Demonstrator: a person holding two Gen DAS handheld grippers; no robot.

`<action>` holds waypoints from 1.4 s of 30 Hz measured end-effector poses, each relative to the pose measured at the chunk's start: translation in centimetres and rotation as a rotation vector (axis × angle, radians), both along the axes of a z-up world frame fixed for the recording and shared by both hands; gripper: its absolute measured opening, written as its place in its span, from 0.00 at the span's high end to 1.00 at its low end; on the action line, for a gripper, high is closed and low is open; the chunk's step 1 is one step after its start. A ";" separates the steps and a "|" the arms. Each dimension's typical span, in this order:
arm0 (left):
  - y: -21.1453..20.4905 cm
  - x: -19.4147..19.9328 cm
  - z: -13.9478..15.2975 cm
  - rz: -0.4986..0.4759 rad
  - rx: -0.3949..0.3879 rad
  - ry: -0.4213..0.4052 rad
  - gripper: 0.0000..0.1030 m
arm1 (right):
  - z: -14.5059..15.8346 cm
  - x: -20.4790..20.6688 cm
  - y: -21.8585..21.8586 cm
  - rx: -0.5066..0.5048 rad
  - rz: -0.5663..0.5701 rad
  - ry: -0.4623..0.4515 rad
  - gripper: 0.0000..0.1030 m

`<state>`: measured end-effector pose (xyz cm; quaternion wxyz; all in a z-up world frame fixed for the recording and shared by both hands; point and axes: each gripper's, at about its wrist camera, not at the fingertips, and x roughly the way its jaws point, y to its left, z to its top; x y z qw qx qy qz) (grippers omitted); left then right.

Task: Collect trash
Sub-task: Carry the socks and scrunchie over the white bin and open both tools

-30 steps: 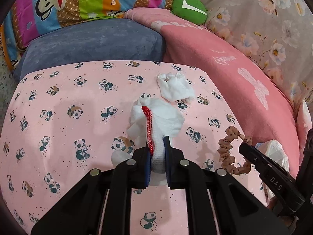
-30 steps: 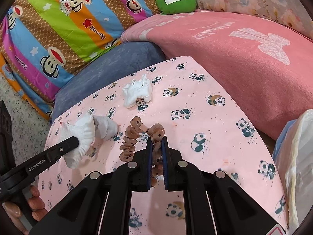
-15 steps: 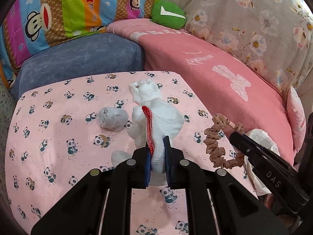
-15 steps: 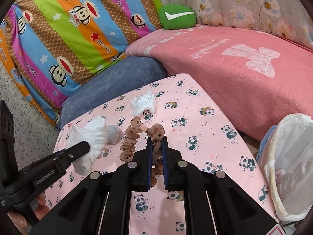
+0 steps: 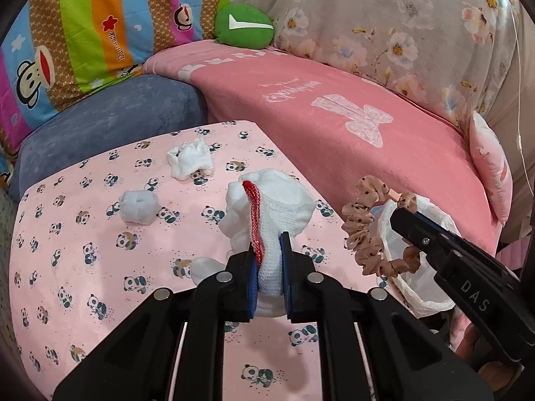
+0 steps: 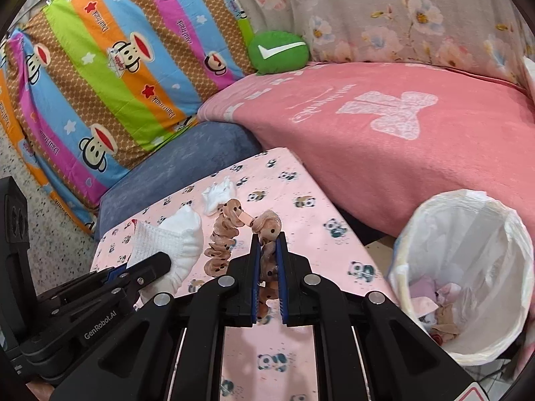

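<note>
My left gripper (image 5: 269,244) is shut on a white sock with a red cuff edge (image 5: 277,207) and holds it above the panda-print table (image 5: 100,260); it also shows in the right wrist view (image 6: 174,237). My right gripper (image 6: 267,244) is shut on a brown dotted scrunchie (image 6: 224,234), lifted off the table; the scrunchie also shows in the left wrist view (image 5: 364,234). A bin lined with a white bag (image 6: 468,267) stands on the floor to the right and holds some scraps. Two crumpled white tissues (image 5: 189,162) (image 5: 138,205) lie on the table.
A pink blanket (image 6: 401,140) covers the sofa behind the table. A blue cushion (image 5: 110,123), a striped monkey-print pillow (image 6: 117,67) and a green round cushion (image 5: 245,26) sit at the back. Speckled floor (image 6: 33,200) lies to the left.
Both grippers have risen and swung right with their loads. The lined bin has come into full view at the right, and the table looks farther away.
</note>
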<state>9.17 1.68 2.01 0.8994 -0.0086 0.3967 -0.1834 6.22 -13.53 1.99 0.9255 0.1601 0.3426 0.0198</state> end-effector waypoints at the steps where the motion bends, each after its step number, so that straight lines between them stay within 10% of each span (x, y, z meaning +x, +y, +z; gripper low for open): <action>1: -0.6 -0.2 0.0 -0.010 0.004 -0.001 0.89 | 0.0 -0.4 -0.6 0.000 -0.011 -0.001 0.90; 34: -19.6 -3.2 -2.0 -0.379 0.072 0.036 0.86 | -3.5 -8.6 -19.2 0.052 -0.393 0.038 0.89; 39: -19.9 -3.2 -2.0 -0.344 0.076 0.018 0.43 | -4.0 -9.1 -20.7 0.063 -0.438 0.043 0.81; 42: -19.7 -3.1 -1.8 -0.317 0.091 -0.005 0.33 | -4.2 -9.2 -21.3 0.065 -0.447 0.047 0.78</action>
